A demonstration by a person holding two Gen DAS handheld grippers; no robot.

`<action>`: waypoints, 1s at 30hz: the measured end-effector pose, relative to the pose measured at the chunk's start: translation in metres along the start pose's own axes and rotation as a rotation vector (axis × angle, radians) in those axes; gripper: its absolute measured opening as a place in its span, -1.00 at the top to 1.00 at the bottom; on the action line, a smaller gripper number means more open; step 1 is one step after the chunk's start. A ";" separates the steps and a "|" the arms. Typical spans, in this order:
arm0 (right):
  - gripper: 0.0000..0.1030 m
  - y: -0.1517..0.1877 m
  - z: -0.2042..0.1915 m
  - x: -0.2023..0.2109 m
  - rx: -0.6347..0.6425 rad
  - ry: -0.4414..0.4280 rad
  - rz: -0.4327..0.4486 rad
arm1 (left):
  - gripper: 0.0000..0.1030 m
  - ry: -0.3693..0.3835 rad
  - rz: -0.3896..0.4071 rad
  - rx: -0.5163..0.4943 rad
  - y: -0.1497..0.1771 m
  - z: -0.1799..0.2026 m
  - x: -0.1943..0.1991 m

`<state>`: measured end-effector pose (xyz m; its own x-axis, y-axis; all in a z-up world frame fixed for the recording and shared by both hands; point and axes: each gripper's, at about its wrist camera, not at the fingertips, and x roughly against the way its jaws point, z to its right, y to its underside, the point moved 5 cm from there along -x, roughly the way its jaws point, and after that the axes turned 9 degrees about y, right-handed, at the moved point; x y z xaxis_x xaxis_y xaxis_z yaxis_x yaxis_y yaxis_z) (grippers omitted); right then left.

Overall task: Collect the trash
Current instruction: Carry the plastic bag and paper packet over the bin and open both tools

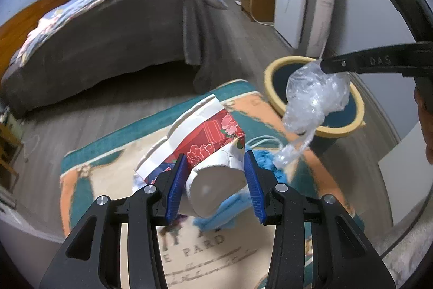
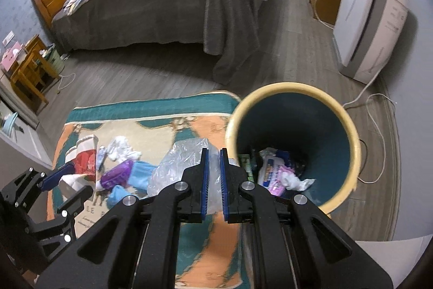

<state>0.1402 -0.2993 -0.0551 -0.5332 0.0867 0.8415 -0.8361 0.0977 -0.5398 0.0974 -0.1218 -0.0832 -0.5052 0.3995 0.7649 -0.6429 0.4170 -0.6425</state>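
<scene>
Over the rug (image 2: 151, 110), a crumpled clear bag (image 1: 316, 96) was held pinched between the near-closed fingers of the right gripper (image 2: 213, 153), just short of the bin (image 2: 351, 142), in which wrappers and tissue already lay. The left gripper (image 1: 216, 167) was spread wide around a paper cup (image 1: 213, 188), which lay on its side on the rug among a red carton (image 1: 213, 137) and blue scraps and was not yet gripped. Judged from this, the bag was in mid-carry; the next move would call for it to be brought over the rim and released, and the cup to be clamped.
</scene>
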 end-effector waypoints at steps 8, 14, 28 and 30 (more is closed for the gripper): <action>0.86 -0.003 0.056 -0.017 -0.091 0.068 -0.011 | 0.14 0.071 0.001 -0.032 -0.025 0.040 -0.016; 0.86 -0.001 0.100 -0.033 -0.159 0.152 -0.031 | 0.13 0.111 -0.013 -0.100 -0.041 0.072 -0.032; 0.86 0.017 0.164 -0.063 -0.315 0.252 -0.112 | 0.12 0.179 -0.075 -0.248 -0.074 0.128 -0.120; 0.84 0.015 0.164 -0.063 -0.318 0.258 -0.110 | 0.09 0.173 -0.073 -0.252 -0.081 0.129 -0.129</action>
<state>0.1401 -0.4662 -0.1134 -0.3593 0.2999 0.8837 -0.7831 0.4182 -0.4603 0.1398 -0.3123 -0.1239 -0.3437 0.4849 0.8042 -0.5003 0.6301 -0.5938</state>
